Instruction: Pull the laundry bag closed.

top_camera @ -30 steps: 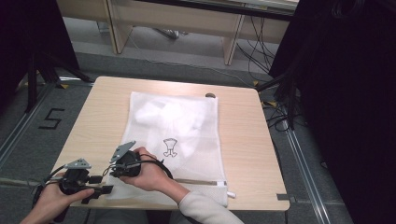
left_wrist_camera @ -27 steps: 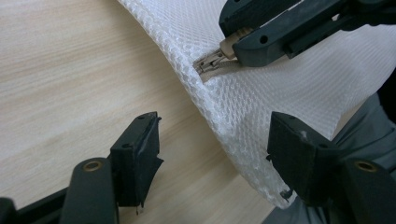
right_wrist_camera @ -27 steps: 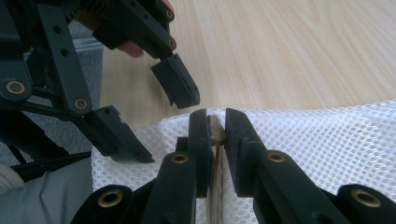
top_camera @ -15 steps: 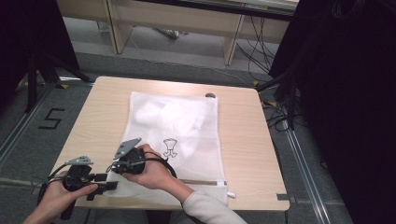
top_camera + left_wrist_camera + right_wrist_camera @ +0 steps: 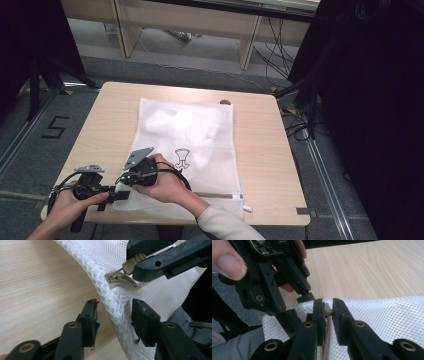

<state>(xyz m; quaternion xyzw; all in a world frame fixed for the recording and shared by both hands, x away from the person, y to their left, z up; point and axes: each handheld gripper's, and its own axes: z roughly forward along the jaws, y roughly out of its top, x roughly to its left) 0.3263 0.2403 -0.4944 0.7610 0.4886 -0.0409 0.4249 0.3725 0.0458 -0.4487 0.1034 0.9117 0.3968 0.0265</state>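
A white mesh laundry bag [image 5: 190, 135] lies flat on the wooden table [image 5: 260, 150], its zipper running along the near edge. My right gripper [image 5: 122, 184] reaches left over the bag's near left corner and is shut on the beige zipper pull [image 5: 327, 312]. The left gripper view has that pull [image 5: 130, 265] pinched above the metal slider [image 5: 112, 278]. My left gripper [image 5: 113, 315] stands open astride the bag's corner edge, with mesh between its jaws. In the high view the left gripper [image 5: 111, 192] sits at the table's near left corner, facing the right one.
A black emblem [image 5: 182, 157] is printed on the bag. A small dark item [image 5: 225, 102] lies at the table's far edge. Pale desks [image 5: 185, 20] and cables [image 5: 280, 45] stand beyond, a dark curtain [image 5: 370, 100] hangs at right, and a "5" [image 5: 55, 127] marks the floor.
My left gripper has edged right, closer to the bag's corner. The right gripper has held its place on the zipper pull.
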